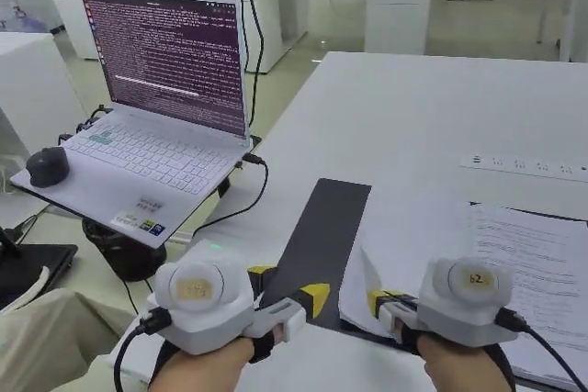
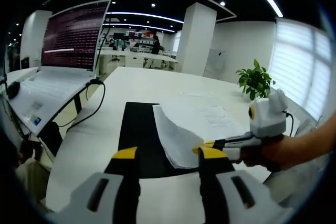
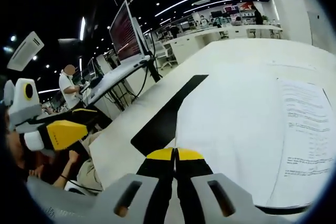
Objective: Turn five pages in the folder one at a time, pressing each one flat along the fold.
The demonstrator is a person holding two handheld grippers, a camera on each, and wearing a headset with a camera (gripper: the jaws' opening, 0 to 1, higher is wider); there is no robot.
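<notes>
1. Folder [image 1: 323, 227]: lies open on the white worktop [image 1: 413, 107] at its near edge. The black left cover lies flat and bare, running from that edge towards the middle of the worktop.
2. Lifted page [image 2: 178, 129]: a white sheet raised off the stack and bowed over the fold, with its near corner off the surface. It stands between the black cover and the printed page [image 1: 542, 263], which lies flat on the folder's right half.
3. Right gripper [image 3: 176, 156]: jaws pressed together, yellow tips touching and pinching the near edge of the lifted page. In the left gripper view it reaches in from the right to that same corner.
4. Left gripper [image 2: 168, 155]: jaws spread wide and holding nothing. It hangs above the worktop's near edge, pointing along the black cover, just beside the lifted page and clear of it.
5. Laptop [image 1: 165, 89]: open on a raised stand off the worktop's left edge, screen lit with text. A dark mouse [image 1: 46, 165] sits beside its keyboard.
6. Power strip [image 1: 524, 167]: white, lying on the worktop towards its right edge, beyond the folder.
7. Potted plant [image 2: 255, 80]: stands beyond the worktop's far right corner.
</notes>
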